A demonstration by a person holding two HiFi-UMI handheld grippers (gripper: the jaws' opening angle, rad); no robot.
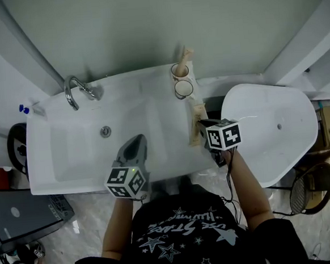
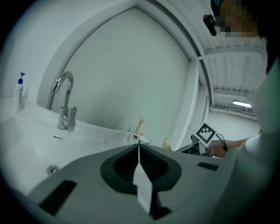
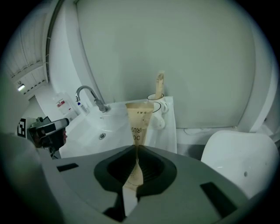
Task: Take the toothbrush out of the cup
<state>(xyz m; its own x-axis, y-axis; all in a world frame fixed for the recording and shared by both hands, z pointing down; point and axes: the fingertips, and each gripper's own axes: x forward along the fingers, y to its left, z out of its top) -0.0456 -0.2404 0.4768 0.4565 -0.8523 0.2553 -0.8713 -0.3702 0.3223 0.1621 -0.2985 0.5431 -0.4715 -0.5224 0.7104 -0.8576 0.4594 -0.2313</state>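
Bathroom sink (image 1: 70, 159), seen from above: a person w/ a tool in each hand works at the basin's right rim. The right tool (image 1: 201, 127) has its jaws nearly closed, pinching a toothbrush (image 1: 196, 117) in a beige paper sleeve. The pack is out of the cups and hangs over the sink's right edge, just in front of them. The right gripper view shows the sleeve (image 3: 139, 124) rising from the jaws (image 3: 135, 148). Its lower end is hidden btwn them, the print is only partly readable, and the brush itself can't be seen through the paper.

Behind it, at the back right corner, stand two cups, close together. The rear cup (image 1: 179, 71) holds a second sleeved brush (image 1: 183, 57), upright. The front cup (image 1: 183, 89) looks empty.

The left tool (image 1: 136, 141) is over the basin's front, well apart from the cups. Its jaws (image 2: 138, 146) are pressed together w/ nothing btwn them. In its view the cups are small and partly cut off by the jaw edge.

Faucet (image 1: 73, 90) at back left. White tub (image 1: 267, 132) beside the sink at right, its far side out of frame.
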